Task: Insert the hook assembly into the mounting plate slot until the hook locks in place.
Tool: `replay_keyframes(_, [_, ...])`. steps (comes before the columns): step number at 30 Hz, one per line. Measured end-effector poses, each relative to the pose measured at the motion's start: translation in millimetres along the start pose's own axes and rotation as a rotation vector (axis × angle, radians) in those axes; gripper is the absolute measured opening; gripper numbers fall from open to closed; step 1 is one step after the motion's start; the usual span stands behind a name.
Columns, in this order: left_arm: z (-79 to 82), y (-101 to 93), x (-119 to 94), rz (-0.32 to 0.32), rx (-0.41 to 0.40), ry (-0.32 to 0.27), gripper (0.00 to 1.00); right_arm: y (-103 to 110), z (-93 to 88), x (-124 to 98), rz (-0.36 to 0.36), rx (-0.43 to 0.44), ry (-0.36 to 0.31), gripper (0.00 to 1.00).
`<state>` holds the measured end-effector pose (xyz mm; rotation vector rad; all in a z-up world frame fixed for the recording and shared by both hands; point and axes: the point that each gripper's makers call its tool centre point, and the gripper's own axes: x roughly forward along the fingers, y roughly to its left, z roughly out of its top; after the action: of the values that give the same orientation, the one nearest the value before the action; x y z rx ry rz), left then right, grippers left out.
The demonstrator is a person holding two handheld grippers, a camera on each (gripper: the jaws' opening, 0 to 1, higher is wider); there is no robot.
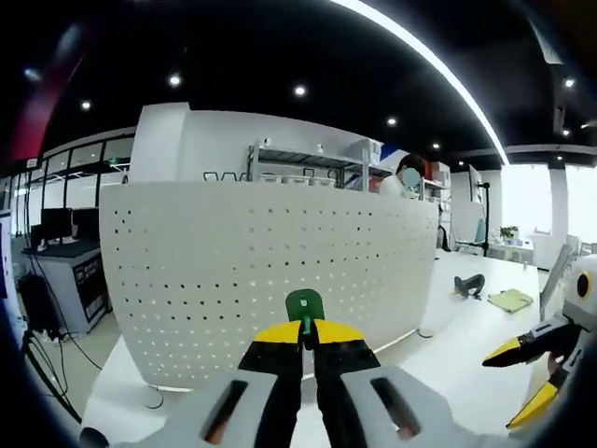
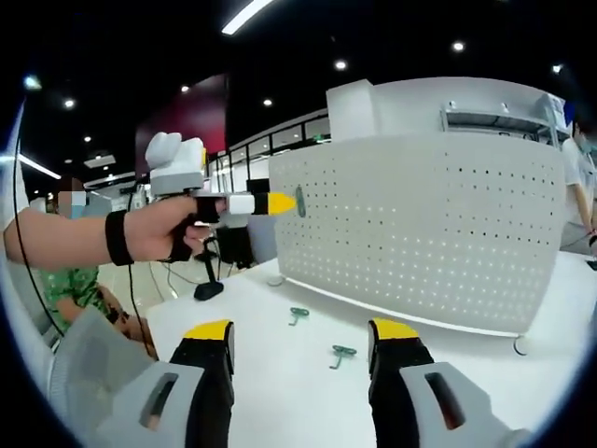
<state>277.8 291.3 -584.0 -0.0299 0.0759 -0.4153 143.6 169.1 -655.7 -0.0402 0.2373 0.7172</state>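
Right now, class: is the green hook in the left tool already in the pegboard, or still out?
Out. The left tool pinches the green hook, short of the pegboard.

No readable text, label, number or sign appears on anything in either view.

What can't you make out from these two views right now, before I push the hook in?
- Green hook, left gripper view: its lower part is hidden between the left hand-held gripper tips.
- Hook tip against the perforated plate, right gripper view: too small to tell whether it touches or enters a hole.
- Two spare hooks on the table: too small for shape detail.
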Motion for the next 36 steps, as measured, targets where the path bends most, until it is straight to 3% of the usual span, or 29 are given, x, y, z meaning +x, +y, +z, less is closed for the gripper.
replay_keyframes(12, [6.9,25.3,13,0.047,0.044,0.010,0.03,4,-8.3,-4,0.013,0.010,0.019,0.58])
replay_keyframes(26, [32.5,37.7,32,0.081,0.089,0.003,0.03,10,-4.7,-3,0.037,0.045,0.004,0.58])
replay_keyframes(31, [44.4,45.7,37,0.098,0.126,-0.030,0.03,9,-4.4,-6,0.040,0.054,-0.002,0.58])
replay_keyframes(34, [49.7,49.9,39,0.108,0.104,-0.046,0.03,10,-6.0,-7,0.037,0.045,0.004,0.62])
replay_keyframes(36, [53.3,51.5,42,0.118,0.145,-0.050,0.03,10,-6.1,-7,0.033,0.050,0.002,0.66])
